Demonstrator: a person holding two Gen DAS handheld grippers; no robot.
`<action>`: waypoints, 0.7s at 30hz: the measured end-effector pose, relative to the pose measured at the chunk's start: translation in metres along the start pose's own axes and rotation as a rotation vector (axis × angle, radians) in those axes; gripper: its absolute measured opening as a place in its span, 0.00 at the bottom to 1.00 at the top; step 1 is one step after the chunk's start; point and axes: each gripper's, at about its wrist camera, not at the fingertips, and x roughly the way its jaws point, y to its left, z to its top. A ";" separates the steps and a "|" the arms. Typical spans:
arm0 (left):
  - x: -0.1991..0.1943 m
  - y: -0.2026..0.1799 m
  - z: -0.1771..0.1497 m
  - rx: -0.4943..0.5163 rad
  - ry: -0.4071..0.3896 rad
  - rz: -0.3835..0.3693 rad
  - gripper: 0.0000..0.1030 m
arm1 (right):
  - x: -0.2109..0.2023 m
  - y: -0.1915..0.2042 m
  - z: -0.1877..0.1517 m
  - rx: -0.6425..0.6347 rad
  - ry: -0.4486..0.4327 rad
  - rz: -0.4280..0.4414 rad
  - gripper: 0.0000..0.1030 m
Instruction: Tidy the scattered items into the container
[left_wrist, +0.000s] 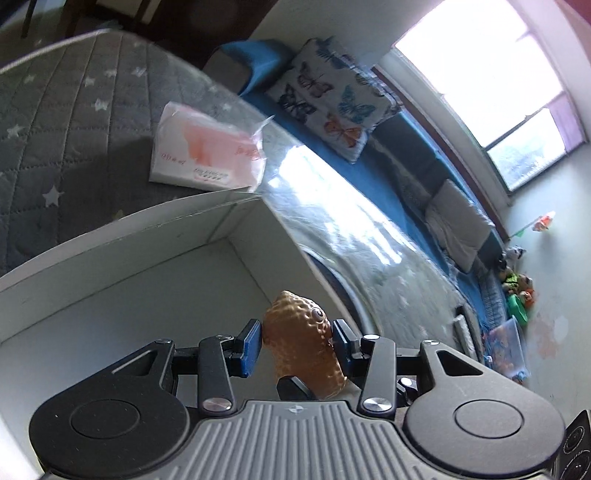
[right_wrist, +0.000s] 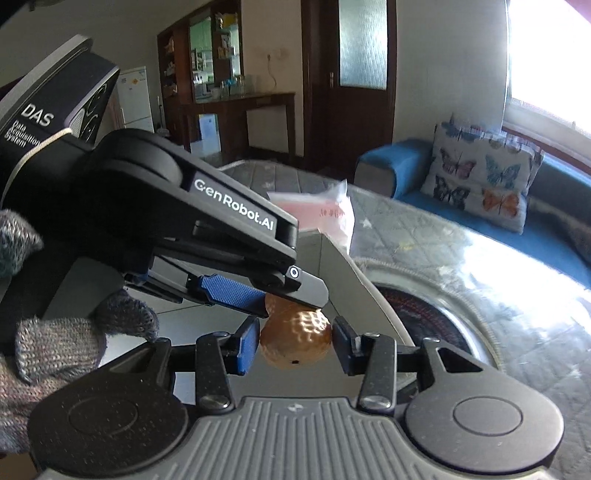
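A brown peanut-shaped toy (left_wrist: 303, 343) is held between the blue pads of my left gripper (left_wrist: 297, 341), above the inside of a white box (left_wrist: 110, 266). In the right wrist view the same toy (right_wrist: 295, 341) sits between the pads of my right gripper (right_wrist: 295, 343), which touch its lower lobe, while the left gripper (right_wrist: 236, 291) grips its upper part from the left. Both grippers hold the toy over the white box (right_wrist: 343, 266). A pink-and-white tissue packet (left_wrist: 207, 155) lies on the grey quilt beyond the box, also seen in the right wrist view (right_wrist: 321, 214).
The box stands on a table covered by a grey star-pattern quilt (left_wrist: 74, 110) and clear plastic. A blue sofa (right_wrist: 406, 166) with a butterfly cushion (right_wrist: 480, 173) lies behind. A round dark mat (right_wrist: 417, 314) is right of the box. A gloved hand (right_wrist: 55, 343) holds the left gripper.
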 end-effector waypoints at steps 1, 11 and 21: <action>0.007 0.003 0.002 -0.008 0.009 0.007 0.44 | 0.006 -0.003 0.000 0.004 0.011 0.003 0.42; 0.037 0.023 0.007 -0.038 0.058 0.059 0.44 | 0.049 -0.009 -0.010 0.007 0.124 0.027 0.42; 0.023 0.022 -0.001 -0.005 0.037 0.072 0.44 | 0.046 -0.012 -0.010 0.017 0.109 -0.003 0.50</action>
